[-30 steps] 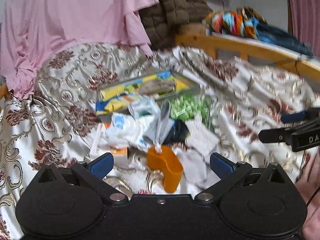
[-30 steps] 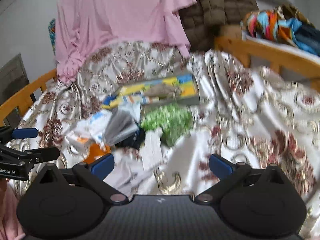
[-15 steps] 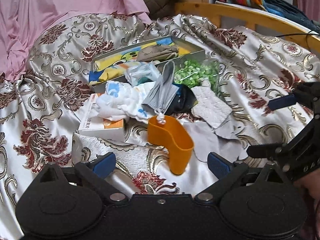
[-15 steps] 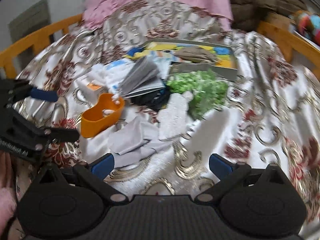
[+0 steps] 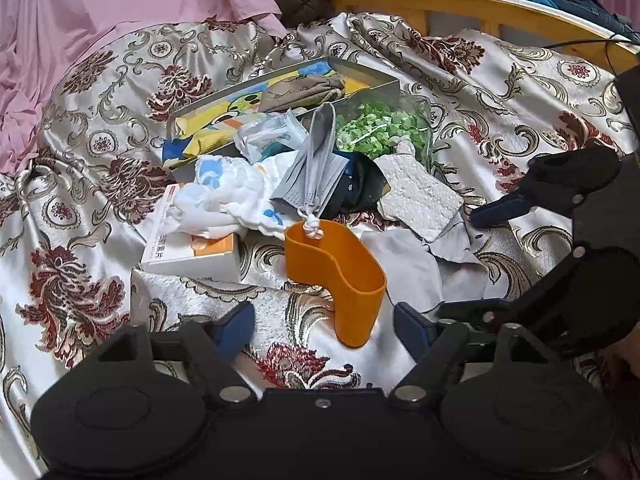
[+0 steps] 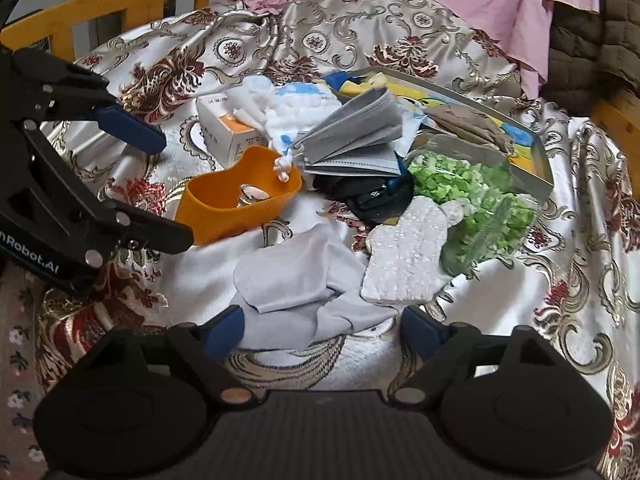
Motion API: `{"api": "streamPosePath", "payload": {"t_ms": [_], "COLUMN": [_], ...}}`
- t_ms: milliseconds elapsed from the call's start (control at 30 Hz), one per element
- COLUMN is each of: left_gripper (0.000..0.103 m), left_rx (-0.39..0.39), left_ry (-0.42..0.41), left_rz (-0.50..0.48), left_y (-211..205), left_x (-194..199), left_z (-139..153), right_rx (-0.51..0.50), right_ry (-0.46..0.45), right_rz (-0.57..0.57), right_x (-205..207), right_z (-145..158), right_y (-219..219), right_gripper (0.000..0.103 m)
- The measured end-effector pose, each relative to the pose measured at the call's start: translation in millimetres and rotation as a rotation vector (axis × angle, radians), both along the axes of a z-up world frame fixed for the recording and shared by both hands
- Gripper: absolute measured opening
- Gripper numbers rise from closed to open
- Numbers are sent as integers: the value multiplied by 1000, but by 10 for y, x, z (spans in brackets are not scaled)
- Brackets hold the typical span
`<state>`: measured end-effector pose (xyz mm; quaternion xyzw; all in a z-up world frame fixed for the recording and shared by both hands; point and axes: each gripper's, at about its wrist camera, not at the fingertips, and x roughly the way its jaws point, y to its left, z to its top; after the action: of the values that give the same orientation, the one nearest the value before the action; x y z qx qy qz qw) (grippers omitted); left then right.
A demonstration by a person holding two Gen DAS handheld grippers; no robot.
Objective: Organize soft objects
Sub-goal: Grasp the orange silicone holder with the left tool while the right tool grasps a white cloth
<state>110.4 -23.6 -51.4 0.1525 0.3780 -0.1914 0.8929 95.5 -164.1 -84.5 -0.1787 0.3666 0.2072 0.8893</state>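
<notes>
Grey cloth point(image 6: 304, 280) lies crumpled on the patterned bedspread point(image 6: 560, 300) at the near edge of the clutter, its folds running left to right just ahead of the right gripper point(image 6: 320, 328). That gripper's jaws stand wide apart and hold nothing; the cloth sits between and just beyond the blue tips, so this hand looks the nearer one. The left gripper point(image 5: 324, 320) is likewise wide open and empty, facing the orange cup point(image 5: 340, 276), with the cloth off to its right. Just beyond the cloth a white textured pad point(image 6: 404, 260) overlaps its far right edge — a pinch there might lift both. Farther off lie the grey masks point(image 6: 352, 136), a green bag point(image 6: 476, 208), a white box point(image 6: 228, 132) and the open tin point(image 6: 532, 152). Open bedspread lies to the near right — room to draw the cloth clear.
</notes>
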Motion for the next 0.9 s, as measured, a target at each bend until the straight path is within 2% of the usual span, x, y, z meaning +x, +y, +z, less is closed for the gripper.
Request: {"api": "streamPosePath", "payload": {"t_ms": [67,133,500,567,600,767,900], "left_gripper": [70,65,34,30,28,22,19], "left_rx": [5,11,17,10,7,3,-5], "left_ry": [-8,-19,-58,-59,-61,-72,-91], "left_rz": [-5,-6,-36,-35,-34,-44,-71], "left_y": [-16,-29,-92,-82,-80,-81,-101], "left_x": [0,-2,-14,-10,-12,-35,-78], "left_z": [-7,-15,-45,-45,-43,-40,-33], "right_rx": [9,28,15,28,41,56,72], "right_ry": [4,18,-22,-23,-14,2,-6], "right_rz": [8,21,90,92,92,82,66], "right_x": [29,56,127,168,190,208,208], "right_z": [-24,-45,-109,-129,-135,-152,-140], "right_y": [8,13,146,145,137,119,96], "right_gripper": [80,67,65,59,52,46,30]}}
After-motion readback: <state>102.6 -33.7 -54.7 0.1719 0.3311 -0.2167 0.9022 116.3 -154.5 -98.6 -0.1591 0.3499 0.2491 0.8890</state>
